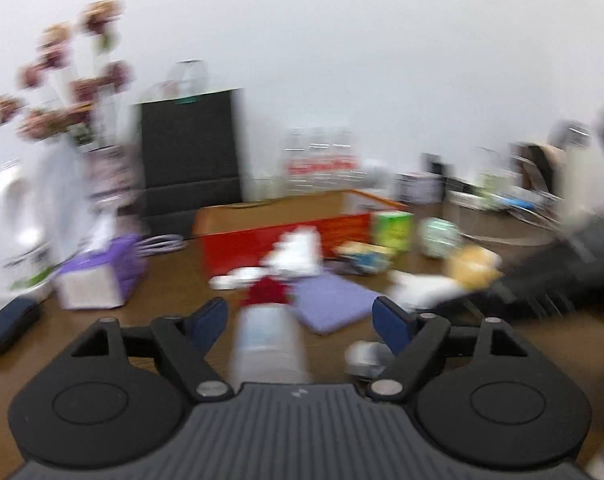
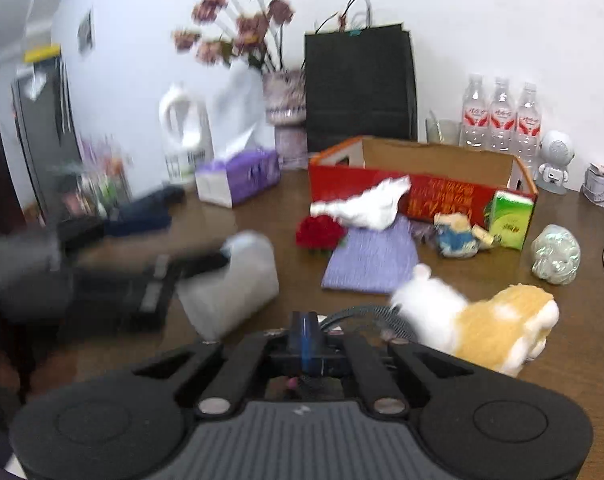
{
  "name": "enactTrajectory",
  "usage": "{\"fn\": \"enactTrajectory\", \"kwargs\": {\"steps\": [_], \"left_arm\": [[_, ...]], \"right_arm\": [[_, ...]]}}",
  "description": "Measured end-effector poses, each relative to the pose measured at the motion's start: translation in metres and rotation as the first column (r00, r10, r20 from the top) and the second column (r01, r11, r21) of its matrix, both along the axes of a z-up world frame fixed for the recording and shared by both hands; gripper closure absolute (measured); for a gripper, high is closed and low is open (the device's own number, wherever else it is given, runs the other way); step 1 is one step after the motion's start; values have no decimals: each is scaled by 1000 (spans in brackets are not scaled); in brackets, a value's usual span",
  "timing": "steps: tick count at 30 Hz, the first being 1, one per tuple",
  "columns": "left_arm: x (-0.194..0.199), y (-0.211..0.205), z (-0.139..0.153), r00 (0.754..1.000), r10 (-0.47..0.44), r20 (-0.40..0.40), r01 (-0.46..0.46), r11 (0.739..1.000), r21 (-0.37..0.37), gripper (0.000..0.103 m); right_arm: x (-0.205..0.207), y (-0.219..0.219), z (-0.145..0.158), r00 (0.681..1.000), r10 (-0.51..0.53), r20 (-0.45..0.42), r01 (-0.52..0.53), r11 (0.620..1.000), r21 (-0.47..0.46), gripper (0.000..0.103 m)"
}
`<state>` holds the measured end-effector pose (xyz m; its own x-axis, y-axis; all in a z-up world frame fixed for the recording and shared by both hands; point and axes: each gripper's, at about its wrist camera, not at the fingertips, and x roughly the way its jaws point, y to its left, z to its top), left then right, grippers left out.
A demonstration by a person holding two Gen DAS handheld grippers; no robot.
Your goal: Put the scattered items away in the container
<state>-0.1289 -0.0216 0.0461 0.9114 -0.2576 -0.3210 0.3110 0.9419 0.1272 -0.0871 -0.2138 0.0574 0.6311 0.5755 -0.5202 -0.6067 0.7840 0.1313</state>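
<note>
The red cardboard box [image 2: 422,196] stands open on the brown table, also in the left wrist view [image 1: 286,240]. In front of it lie a red rose [image 2: 320,232], a white cloth [image 2: 366,204], a purple cloth [image 2: 372,260], a small blue doll [image 2: 458,236], a green carton [image 2: 510,220], a silvery ball [image 2: 556,254] and a white-and-orange plush [image 2: 482,320]. My left gripper [image 1: 302,322] is open around a translucent plastic bottle [image 1: 268,344], not touching it; the bottle also shows in the right wrist view [image 2: 230,284]. My right gripper [image 2: 305,328] is shut and empty, just left of the plush.
A purple tissue box [image 2: 238,178], a white jug [image 2: 184,136], a vase of dried flowers [image 2: 286,100], a black paper bag [image 2: 360,84], three water bottles [image 2: 500,116] and a small white robot figure [image 2: 556,160] stand at the back. A dark case [image 1: 8,324] lies at the left.
</note>
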Motion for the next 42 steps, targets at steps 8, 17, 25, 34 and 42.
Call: {"fn": "enactTrajectory", "kwargs": {"steps": [8, 17, 25, 34, 42], "left_arm": [[34, -11, -33, 980, -46, -195, 36, 998, -56, 54], [87, -10, -30, 947, -12, -322, -36, 989, -144, 82], [89, -20, -36, 953, 55, -298, -76, 995, -61, 84], [73, -11, -30, 957, 13, -290, -44, 994, -102, 47], [89, -26, -35, 945, -18, -326, -7, 997, -76, 58]], "right_arm": [[0, 0, -20, 994, 98, -44, -103, 983, -150, 85], [5, -20, -41, 984, 138, -115, -143, 989, -34, 84], [4, -27, -39, 980, 135, -148, -142, 989, -36, 86], [0, -53, -35, 973, 94, -211, -106, 993, -47, 74], [-15, -43, -32, 976, 161, -150, -167, 986, -29, 61]]}}
